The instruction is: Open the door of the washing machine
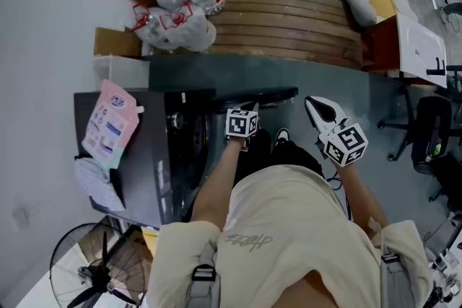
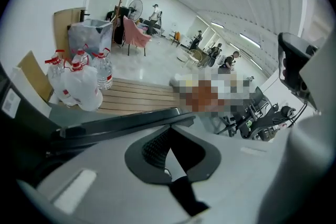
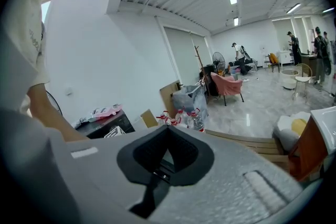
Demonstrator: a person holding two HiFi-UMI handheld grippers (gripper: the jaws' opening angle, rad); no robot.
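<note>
The dark washing machine [image 1: 162, 155] stands at the left of the head view. Its door [image 1: 253, 95] is swung out and shows as a dark bar reaching right. My left gripper [image 1: 251, 107] is shut, its tips right at the door's outer edge. In the left gripper view, the door's rim [image 2: 121, 124] runs just beyond the closed tips [image 2: 170, 126]. I cannot tell whether they touch it, and nothing shows between the pads. My right gripper [image 1: 313, 104] hangs in the air to the right of the door, shut and empty. It looks toward the machine [image 3: 102, 126].
A pink pouch [image 1: 110, 122] and a cloth lie on the machine's top. Several water bottles [image 1: 177, 7] sit beside a curved wooden bench [image 1: 289, 25] behind the machine. A floor fan [image 1: 94, 270] stands at lower left, an office chair [image 1: 433, 133] at right.
</note>
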